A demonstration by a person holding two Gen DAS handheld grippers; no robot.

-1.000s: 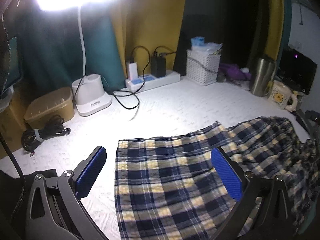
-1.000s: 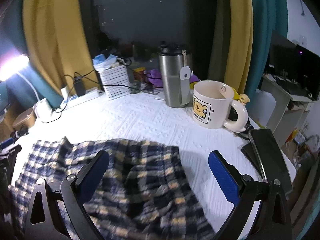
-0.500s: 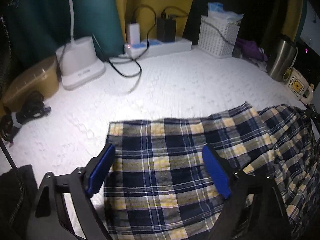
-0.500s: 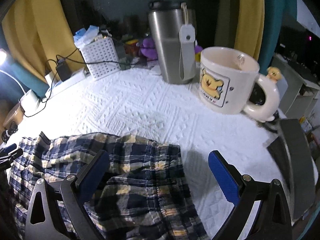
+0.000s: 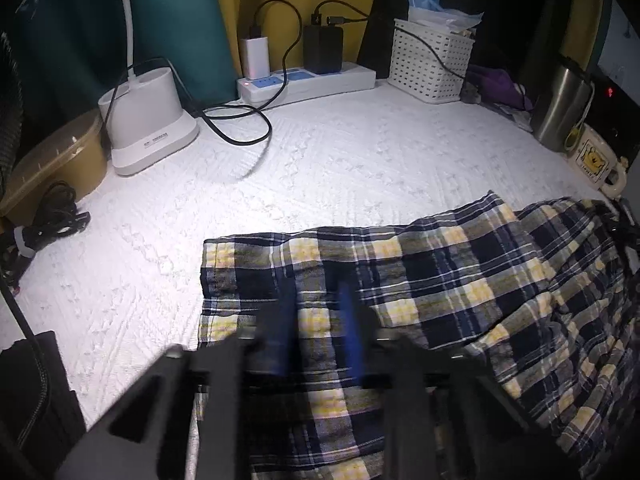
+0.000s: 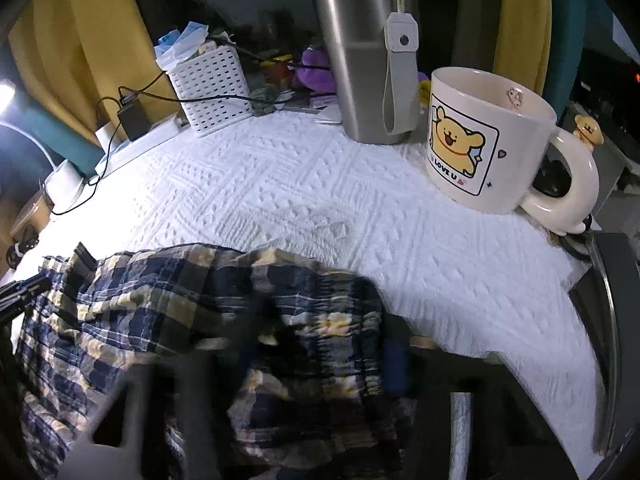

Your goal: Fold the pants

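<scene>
In the left wrist view, the left gripper (image 5: 318,334) is at 6 o'clock, directly over the plaid pants (image 5: 420,300). Its blue fingers (image 5: 285,332) are blurred and stand close together with a narrow strip of the cloth between them; whether they really pinch it, I cannot tell. The pants lie flat on the white textured cover of the desk (image 5: 320,160), from the middle toward 4 o'clock, with one hem edge at the left side.

In the right wrist view, the right gripper (image 6: 324,354) is low at 6 o'clock, and the bunched end of the pants (image 6: 180,304) sits between its blurred fingers (image 6: 394,364), which are partly closed around the cloth.

Farther on the desk, at 2 o'clock, stands a cream mug (image 6: 492,140) with a yellow bear picture, and just behind it at 12 o'clock a steel tumbler (image 6: 364,52). At 11 o'clock there is a white basket (image 6: 210,84), and a power strip (image 5: 308,80) with chargers lies beside it.
</scene>
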